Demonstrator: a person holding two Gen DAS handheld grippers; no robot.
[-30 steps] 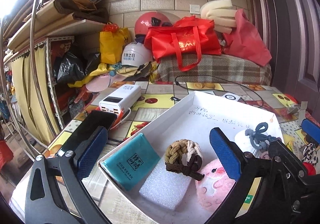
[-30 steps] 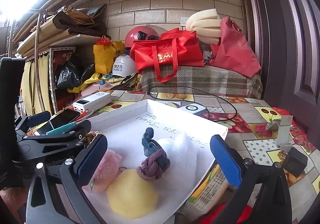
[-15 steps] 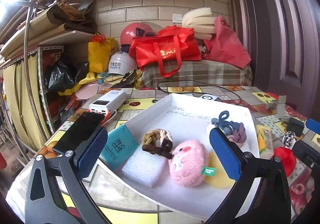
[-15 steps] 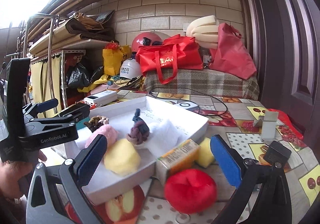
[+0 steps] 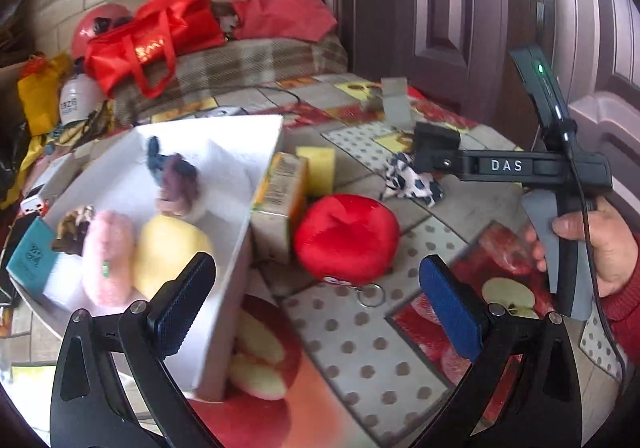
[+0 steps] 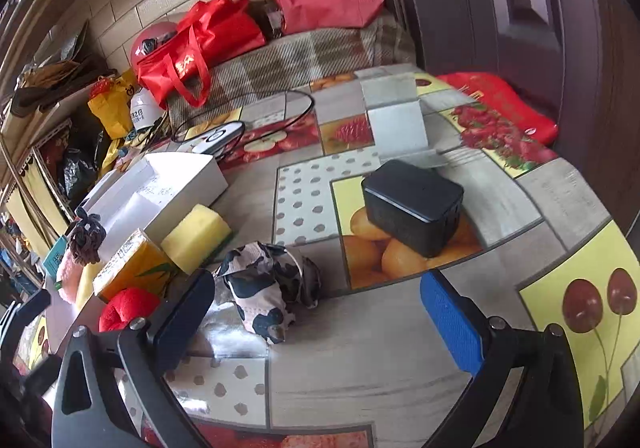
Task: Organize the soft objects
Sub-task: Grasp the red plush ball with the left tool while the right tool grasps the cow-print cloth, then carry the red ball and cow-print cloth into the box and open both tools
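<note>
A white box [image 5: 244,248] at the left holds a pink plush [image 5: 106,252], a yellow sponge [image 5: 170,252], a knotted rope toy [image 5: 176,176] and a teal pack [image 5: 30,256]. Beside it on the tablecloth lie a red plush [image 5: 346,238], a tissue pack [image 5: 282,188], a yellow sponge block [image 6: 198,234] and a black-and-white spotted cloth [image 6: 264,288]. My left gripper [image 5: 316,296] is open, just short of the red plush. My right gripper [image 6: 320,312] is open, with the spotted cloth lying between its fingers. The right gripper's body shows in a person's hand [image 5: 592,236].
A black box [image 6: 414,200] and a grey stand [image 6: 394,116] sit on the fruit-print tablecloth beyond the cloth. Red bags [image 6: 200,44], helmets and foam are piled at the back on a plaid cover. A dark door [image 6: 520,8] stands to the right. A cable loops near the box.
Both grippers swung right, away from the white box. The left now faces the red plush; the right now looks down at the spotted cloth. Both stay open.
</note>
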